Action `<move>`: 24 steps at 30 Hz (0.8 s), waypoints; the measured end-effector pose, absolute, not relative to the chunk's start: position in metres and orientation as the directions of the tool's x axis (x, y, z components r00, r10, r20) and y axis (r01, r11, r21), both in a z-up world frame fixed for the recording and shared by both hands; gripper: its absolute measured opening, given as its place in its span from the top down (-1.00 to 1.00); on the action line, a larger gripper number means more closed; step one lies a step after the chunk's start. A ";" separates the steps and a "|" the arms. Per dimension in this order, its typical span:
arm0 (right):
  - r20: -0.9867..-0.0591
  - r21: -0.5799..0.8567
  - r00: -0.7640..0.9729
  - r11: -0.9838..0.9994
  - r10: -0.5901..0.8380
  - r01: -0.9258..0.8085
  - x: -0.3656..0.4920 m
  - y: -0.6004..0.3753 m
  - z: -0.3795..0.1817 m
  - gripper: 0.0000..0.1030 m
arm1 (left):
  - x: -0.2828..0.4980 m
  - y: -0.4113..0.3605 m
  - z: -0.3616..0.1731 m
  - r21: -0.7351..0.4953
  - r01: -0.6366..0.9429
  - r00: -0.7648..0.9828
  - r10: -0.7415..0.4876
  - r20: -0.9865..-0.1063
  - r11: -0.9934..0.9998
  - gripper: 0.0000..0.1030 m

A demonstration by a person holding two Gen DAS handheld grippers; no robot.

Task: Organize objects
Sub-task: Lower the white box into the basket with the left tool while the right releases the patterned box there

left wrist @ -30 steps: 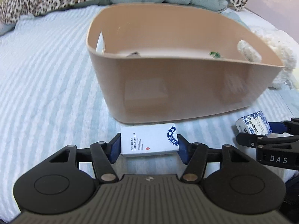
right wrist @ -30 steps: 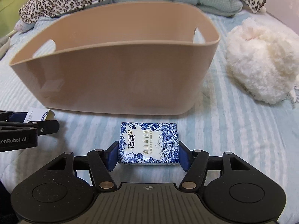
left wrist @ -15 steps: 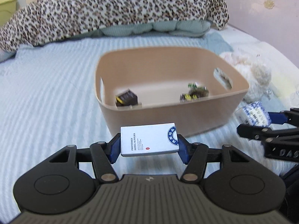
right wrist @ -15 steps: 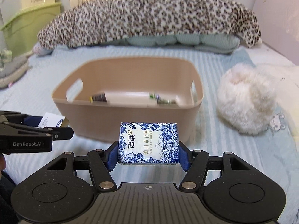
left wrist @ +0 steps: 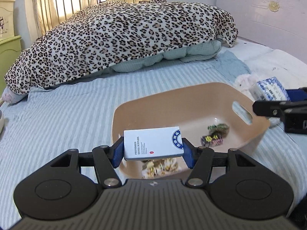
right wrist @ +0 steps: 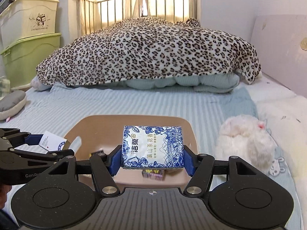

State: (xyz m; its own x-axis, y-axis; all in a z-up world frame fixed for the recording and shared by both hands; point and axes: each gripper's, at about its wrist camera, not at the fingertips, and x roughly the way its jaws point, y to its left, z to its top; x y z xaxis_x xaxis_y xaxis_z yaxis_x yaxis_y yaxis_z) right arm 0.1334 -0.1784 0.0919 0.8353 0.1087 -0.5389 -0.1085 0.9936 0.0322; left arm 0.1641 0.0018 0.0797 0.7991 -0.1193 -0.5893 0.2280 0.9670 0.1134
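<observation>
Above the smooth tan bin's point(left wrist: 191, 103) rounded rim, the left gripper point(left wrist: 153, 149) clamped a flat white box point(left wrist: 152, 143) and the right gripper point(right wrist: 153, 159) a glossy blue-floral tissue pack point(right wrist: 152, 146), striped bedsheet point(left wrist: 67, 111) open around.

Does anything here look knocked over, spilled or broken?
Nothing stands out. The tan basket sits upright on the bed with a few small packets lying loose inside. The left gripper holds a white box and the right gripper a blue-patterned tissue pack, both undamaged.
</observation>
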 end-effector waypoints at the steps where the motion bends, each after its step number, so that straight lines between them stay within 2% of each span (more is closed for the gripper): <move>1: -0.542 0.031 0.834 0.994 0.108 -0.108 0.140 -0.177 0.089 -0.17 | 0.171 -0.001 0.079 0.115 0.225 0.799 -0.115 -0.591 0.968 -0.21; 8: -0.595 0.057 0.798 0.995 0.096 -0.077 0.181 -0.175 0.060 -0.17 | 0.220 -0.013 0.061 0.114 0.150 0.774 -0.044 -0.632 0.982 -0.21; 17: -0.701 0.046 0.709 0.997 0.077 -0.063 0.218 -0.171 0.016 -0.18 | 0.263 -0.018 0.018 0.132 0.120 0.666 0.019 -0.746 0.984 -0.21; 22: -0.708 0.019 0.702 0.996 0.076 -0.088 0.217 -0.166 0.014 -0.18 | 0.262 -0.025 0.007 0.221 0.168 0.664 0.056 -0.746 0.961 -0.23; 24: -0.715 0.030 0.694 0.996 0.083 -0.089 0.217 -0.167 0.014 -0.31 | 0.259 -0.024 0.008 0.199 0.168 0.659 0.040 -0.751 0.965 -0.23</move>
